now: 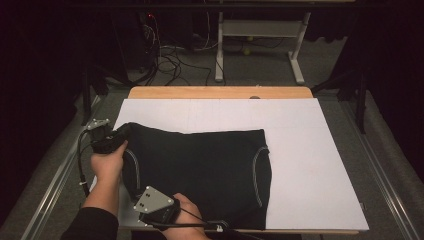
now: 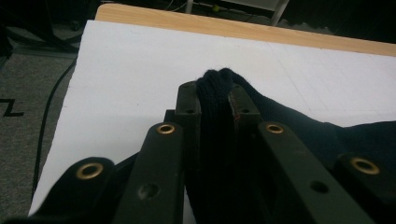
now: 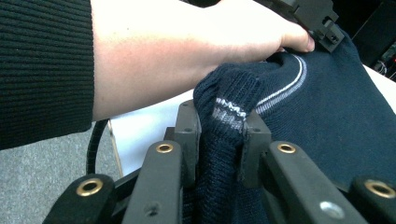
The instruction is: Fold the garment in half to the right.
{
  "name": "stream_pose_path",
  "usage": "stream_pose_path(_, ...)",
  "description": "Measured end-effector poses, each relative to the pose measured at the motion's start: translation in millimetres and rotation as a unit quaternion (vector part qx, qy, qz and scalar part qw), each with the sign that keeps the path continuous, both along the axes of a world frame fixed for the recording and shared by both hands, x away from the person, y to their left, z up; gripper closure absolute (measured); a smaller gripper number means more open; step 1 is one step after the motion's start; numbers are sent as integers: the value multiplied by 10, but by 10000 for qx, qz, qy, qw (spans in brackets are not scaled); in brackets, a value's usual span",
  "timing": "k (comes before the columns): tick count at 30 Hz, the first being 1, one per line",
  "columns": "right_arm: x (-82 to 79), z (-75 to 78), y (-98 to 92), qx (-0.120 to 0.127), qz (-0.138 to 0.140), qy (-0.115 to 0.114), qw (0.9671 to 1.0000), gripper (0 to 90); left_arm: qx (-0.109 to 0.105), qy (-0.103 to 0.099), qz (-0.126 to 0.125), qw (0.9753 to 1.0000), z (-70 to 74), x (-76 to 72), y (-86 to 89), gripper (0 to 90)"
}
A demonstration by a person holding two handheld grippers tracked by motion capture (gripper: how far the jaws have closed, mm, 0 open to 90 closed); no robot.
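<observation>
- Fingers [image 2: 189,100] of my left gripper [image 2: 215,95] and right gripper [image 3: 219,123] were both pinched tight on the sweater [image 1: 210,170], its left edge.
- Rest of it lay rightward across the white board [image 1: 310,165].

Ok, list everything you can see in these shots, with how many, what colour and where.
dark navy knitted sweater with pale stripe trim: one, on the white sheet, near left part
white sheet: one, covering most of the tabletop
light wooden table: one, edge showing at the far side
white metal frame legs: one set, on the floor beyond the table
black cables: several, on the grey floor behind
left gripper: black, shut on the sweater's far left corner
right gripper: black, shut on its near left edge
</observation>
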State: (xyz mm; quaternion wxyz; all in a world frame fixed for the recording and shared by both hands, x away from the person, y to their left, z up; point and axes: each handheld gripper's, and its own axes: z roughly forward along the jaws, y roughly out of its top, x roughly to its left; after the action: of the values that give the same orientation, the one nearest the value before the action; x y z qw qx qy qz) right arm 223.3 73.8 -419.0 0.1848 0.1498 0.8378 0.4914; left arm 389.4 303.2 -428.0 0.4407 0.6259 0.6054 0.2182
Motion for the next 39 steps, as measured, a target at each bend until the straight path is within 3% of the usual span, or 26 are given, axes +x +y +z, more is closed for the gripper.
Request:
stream_pose_path(7,-22,35,-130,61,-101,-85,9999,747,50,-18,-82,10000,94,18,-149,748)
stream_pose_path(27,-36,54,-846,465,-581,-144,9971,747,323,-68,-506,9982,252,198,-988,747)
stream_pose_path(39,-59,67,-1100,580,-844,-227,9945,747,391,-149,-665,9969,337,265,-1314,747)
